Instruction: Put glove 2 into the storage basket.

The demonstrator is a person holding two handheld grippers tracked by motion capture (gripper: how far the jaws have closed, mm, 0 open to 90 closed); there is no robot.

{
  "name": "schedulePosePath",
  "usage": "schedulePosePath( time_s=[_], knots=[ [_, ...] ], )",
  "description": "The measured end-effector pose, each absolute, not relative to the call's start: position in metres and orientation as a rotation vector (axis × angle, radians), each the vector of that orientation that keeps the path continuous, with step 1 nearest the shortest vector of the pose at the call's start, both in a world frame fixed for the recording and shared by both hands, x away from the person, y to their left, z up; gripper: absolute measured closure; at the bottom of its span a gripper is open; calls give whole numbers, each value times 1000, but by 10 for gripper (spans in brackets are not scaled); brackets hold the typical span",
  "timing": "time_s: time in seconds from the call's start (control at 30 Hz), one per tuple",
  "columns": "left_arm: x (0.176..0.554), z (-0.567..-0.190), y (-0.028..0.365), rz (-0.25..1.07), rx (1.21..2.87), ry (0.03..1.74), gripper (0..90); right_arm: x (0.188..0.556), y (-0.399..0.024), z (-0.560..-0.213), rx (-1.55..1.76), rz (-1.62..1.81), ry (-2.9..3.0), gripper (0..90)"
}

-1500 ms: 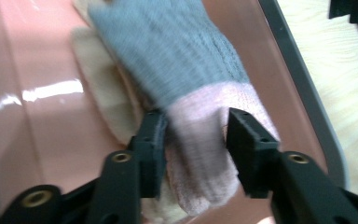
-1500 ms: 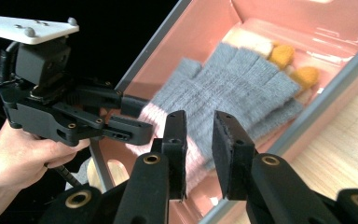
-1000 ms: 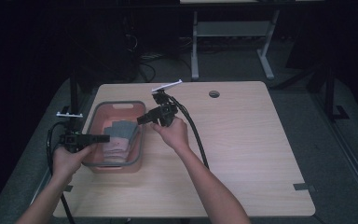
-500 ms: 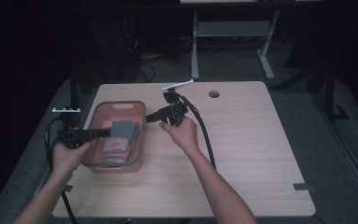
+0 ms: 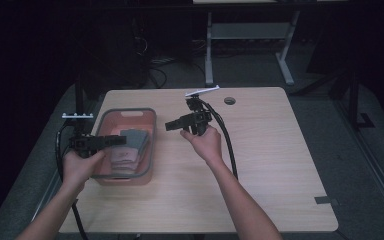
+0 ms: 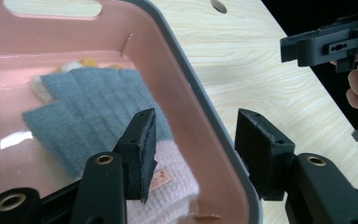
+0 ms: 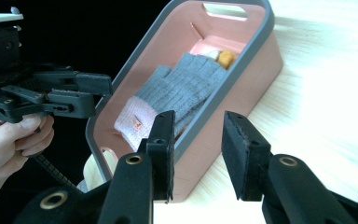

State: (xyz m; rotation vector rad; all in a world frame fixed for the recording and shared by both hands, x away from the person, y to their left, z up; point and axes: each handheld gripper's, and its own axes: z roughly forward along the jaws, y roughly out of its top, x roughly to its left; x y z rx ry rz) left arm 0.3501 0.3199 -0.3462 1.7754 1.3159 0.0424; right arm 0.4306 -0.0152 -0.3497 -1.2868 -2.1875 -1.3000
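My right gripper [image 5: 172,125] has just been opening, empty, right of the pink bin [image 5: 150,150], so the glove [image 5: 132,141] looks delivered; left gripper [image 5: 117,140] open too.

Glossy plastic bin [image 6: 205,100] — ribbed knit glove [image 6: 98,100], wood-grain table [image 5: 260,165].

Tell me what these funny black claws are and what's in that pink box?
A person sits at a light wooden table and holds a black two-jaw tool in each hand: the left hand-held gripper and the right hand-held gripper. One picture looks down from above. The other two come from small cameras riding on each tool, looking along its jaws. On the table stands a pink plastic bin with a grey rim. Inside lies a grey knitted glove with a pale pink cuff, and something small and yellow behind it. Both tools are open and hold nothing. The right one's jaws have just been opening.
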Motion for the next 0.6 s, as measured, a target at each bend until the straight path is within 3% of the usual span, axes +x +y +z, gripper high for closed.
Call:
schedulePosePath(
  time_s=[0.6],
  knots=[
    [352,-345,290,4,1805,1246,467,425,-52,-353,-1348,-1331,-2158,616]
  ],
)
